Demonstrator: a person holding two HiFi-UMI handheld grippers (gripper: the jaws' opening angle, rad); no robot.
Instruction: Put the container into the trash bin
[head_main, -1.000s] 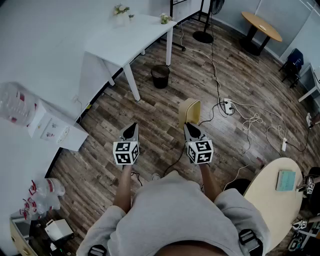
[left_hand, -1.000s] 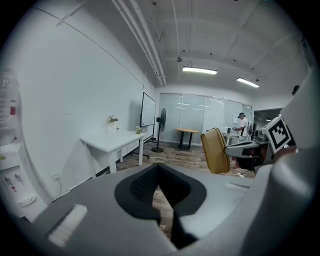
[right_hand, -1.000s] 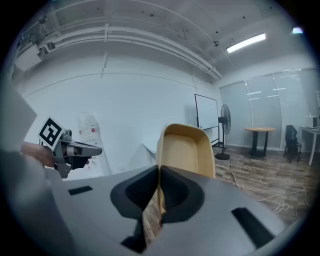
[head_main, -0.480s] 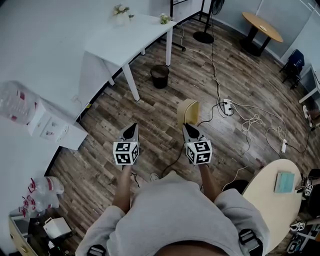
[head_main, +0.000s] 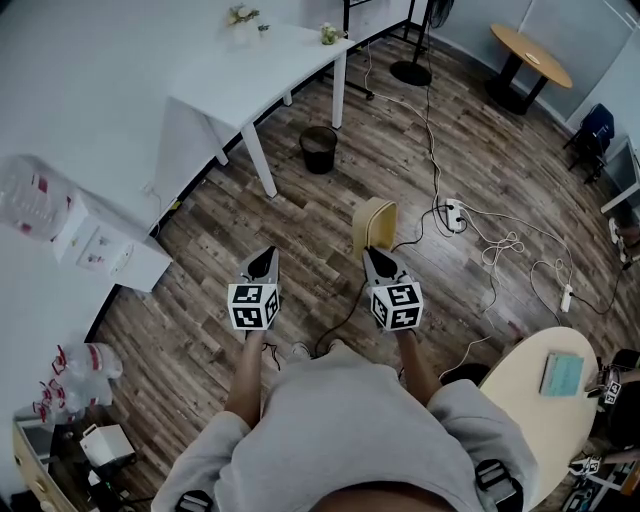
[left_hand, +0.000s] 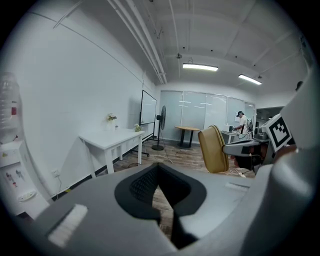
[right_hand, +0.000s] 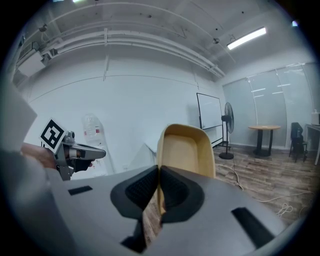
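Observation:
My right gripper (head_main: 368, 252) is shut on the rim of a tan, oval plastic container (head_main: 377, 222) and carries it upright over the wooden floor. In the right gripper view the jaws (right_hand: 159, 172) pinch the container's (right_hand: 187, 150) edge, and its hollow side faces the camera. My left gripper (head_main: 264, 254) travels alongside, shut with nothing in it; its jaws (left_hand: 159, 167) meet in the left gripper view, where the container (left_hand: 215, 149) shows at the right. A small dark trash bin (head_main: 319, 150) stands on the floor ahead, beside a leg of the white table (head_main: 250, 80).
White cables and a power strip (head_main: 455, 212) trail over the floor at the right. A water dispenser (head_main: 100, 250) stands against the left wall. A round wooden table (head_main: 530, 55) is far back right, and a pale round table (head_main: 540, 400) is near right.
Both grippers have edged forward together toward the bin, the container still in the right one. The near round table has slid lower in the head view.

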